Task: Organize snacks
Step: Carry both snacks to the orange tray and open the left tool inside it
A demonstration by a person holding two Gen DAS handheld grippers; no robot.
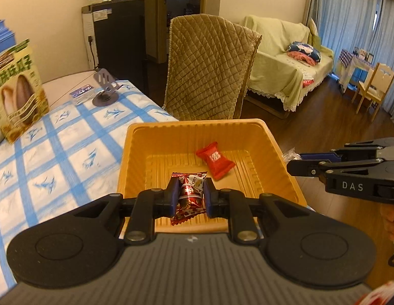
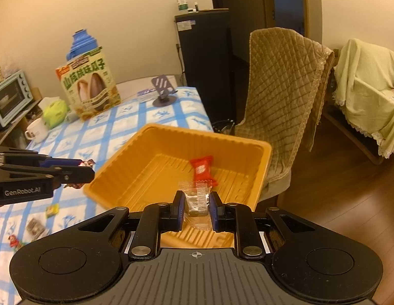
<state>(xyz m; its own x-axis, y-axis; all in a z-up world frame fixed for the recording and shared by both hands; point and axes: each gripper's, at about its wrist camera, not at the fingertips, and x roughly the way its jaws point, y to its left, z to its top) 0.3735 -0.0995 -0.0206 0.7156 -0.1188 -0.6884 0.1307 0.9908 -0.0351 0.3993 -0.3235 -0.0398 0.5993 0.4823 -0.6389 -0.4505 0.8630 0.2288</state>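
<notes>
I hold 2 snacks above the orange tray (image 1: pixel 270 139): my left gripper (image 1: pixel 190 198) pinches a red-brown candy (image 1: pixel 188 195) over its near edge, and my right gripper (image 2: pixel 197 209) clamps a clear packet (image 2: pixel 197 198) upright over its near corner.

Left gripper (image 1: pixel 188 197): level, jaws nearly closed, blue pads clamped on a red-and-white wrapper. Right gripper (image 2: pixel 197 207): level, jaws pinched on a clear wrapper. The two grippers sit side by side, slightly apart.

Home living room, covered sofa (image 1: pixel 278 58), curtains (image 1: pixel 349 12), checked tablecloth (image 1: pixel 57 139), toaster oven (image 2: pixel 10 96)
</notes>
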